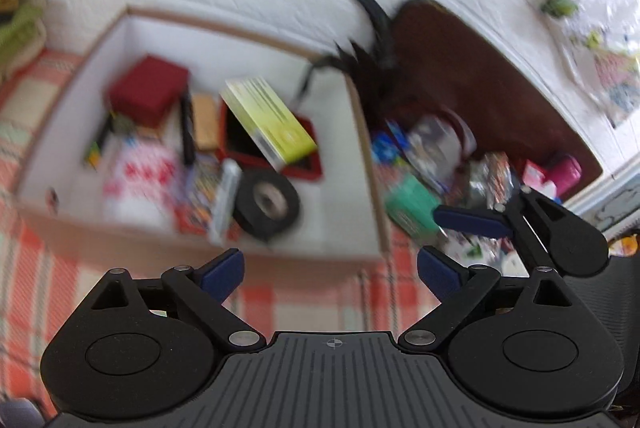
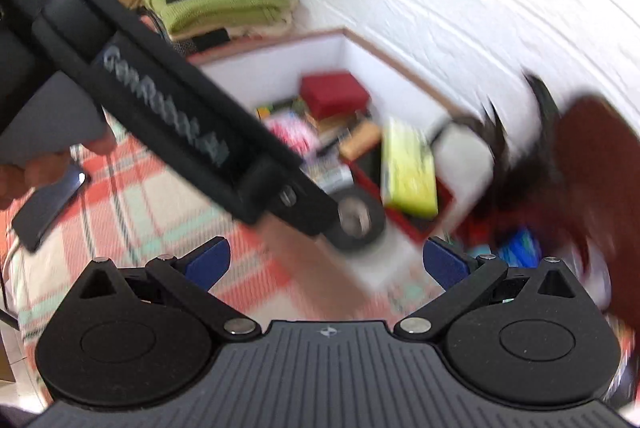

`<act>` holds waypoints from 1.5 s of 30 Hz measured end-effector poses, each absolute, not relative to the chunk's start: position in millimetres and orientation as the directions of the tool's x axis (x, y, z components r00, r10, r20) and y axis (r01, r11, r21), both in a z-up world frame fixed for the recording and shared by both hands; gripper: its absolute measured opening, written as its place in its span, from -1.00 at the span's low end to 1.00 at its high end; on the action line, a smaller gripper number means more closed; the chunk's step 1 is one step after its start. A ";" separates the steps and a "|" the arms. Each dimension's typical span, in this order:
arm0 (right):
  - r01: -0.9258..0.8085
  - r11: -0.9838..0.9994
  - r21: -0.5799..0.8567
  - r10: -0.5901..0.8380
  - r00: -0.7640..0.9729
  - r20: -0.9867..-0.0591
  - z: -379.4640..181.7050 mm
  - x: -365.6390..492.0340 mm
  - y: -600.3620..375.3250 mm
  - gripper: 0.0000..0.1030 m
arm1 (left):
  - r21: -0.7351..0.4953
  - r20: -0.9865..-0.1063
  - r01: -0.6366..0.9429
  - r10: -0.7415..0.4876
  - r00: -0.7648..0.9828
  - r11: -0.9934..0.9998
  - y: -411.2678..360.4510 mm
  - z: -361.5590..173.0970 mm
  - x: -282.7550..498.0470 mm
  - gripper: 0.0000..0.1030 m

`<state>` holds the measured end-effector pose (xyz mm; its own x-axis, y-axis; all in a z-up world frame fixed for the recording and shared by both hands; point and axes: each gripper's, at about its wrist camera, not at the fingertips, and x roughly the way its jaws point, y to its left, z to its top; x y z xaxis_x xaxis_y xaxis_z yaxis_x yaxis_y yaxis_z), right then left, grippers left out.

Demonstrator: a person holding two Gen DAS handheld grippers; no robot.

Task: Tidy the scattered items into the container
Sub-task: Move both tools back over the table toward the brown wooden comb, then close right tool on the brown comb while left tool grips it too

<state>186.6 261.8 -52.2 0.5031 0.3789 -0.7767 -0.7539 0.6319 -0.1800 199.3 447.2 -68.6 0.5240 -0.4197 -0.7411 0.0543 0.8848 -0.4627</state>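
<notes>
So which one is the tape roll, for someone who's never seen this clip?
Find the white-lined cardboard box standing on the checked cloth against the white wall. At its near edge, just in front of the yellow-green carton, lies the tape roll: the only black ring with a pale hollow core; its neighbours are flat or boxy.

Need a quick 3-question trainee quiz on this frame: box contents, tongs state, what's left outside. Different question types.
1. True or false: the roll of black tape lies inside the cardboard box.
2. Multiple choice: the yellow-green carton rests on (a) the checked cloth, (b) the open red box, (c) the folded clothes.
3. Fill in: the left tongs and the right tongs are both ___ and hold nothing.

Key: 1 true; 2 b; 3 open. Loose items such as the teal packet lie outside the box, to its right.
</notes>
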 end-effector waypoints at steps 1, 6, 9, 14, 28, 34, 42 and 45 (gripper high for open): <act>-0.741 0.649 -0.174 0.368 0.505 -0.781 -54.6 179.0 250.0 0.98 | -0.472 -0.742 0.052 -0.429 0.514 0.880 438.6 -70.6 193.6 0.93; -0.669 0.735 -0.108 0.340 0.502 -0.795 -65.8 153.4 188.6 0.98 | -0.473 -0.760 0.067 -0.446 0.473 0.878 388.6 -75.4 168.4 0.93; -0.621 0.780 -0.072 0.329 0.506 -0.797 -70.3 157.6 168.6 0.98 | -0.455 -0.778 0.086 -0.443 0.445 0.886 347.4 -78.3 155.9 0.93; -0.562 0.826 -0.057 0.298 0.519 -0.801 -60.6 141.1 93.7 0.98 | -0.455 -0.784 0.106 -0.454 0.424 0.884 277.1 -85.2 137.1 0.93; -0.363 0.927 -0.095 0.118 0.521 -0.845 -92.7 125.2 -70.8 0.98 | -0.449 -0.785 0.285 -0.526 0.326 0.847 87.8 -137.2 136.2 0.93; -0.249 0.969 -0.004 0.122 0.489 -0.863 -112.8 118.9 -113.5 0.98 | -0.407 -0.807 0.362 -0.516 0.288 0.838 43.1 -152.6 144.9 0.93; -0.233 0.972 0.012 0.126 0.484 -0.866 -130.2 114.6 -140.9 0.99 | -0.301 -0.854 0.431 -0.442 0.275 0.851 9.5 -168.8 167.9 0.93; -0.236 0.971 0.028 0.140 0.474 -0.869 -134.7 117.6 -145.6 0.99 | -0.267 -0.867 0.458 -0.419 0.270 0.848 1.9 -173.3 175.6 0.93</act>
<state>117.6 -145.6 -134.7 0.4740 0.1401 -0.8693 -0.2358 0.9714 0.0280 175.6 1.9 -173.3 0.2699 -0.4191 -0.8669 0.4585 0.8476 -0.2670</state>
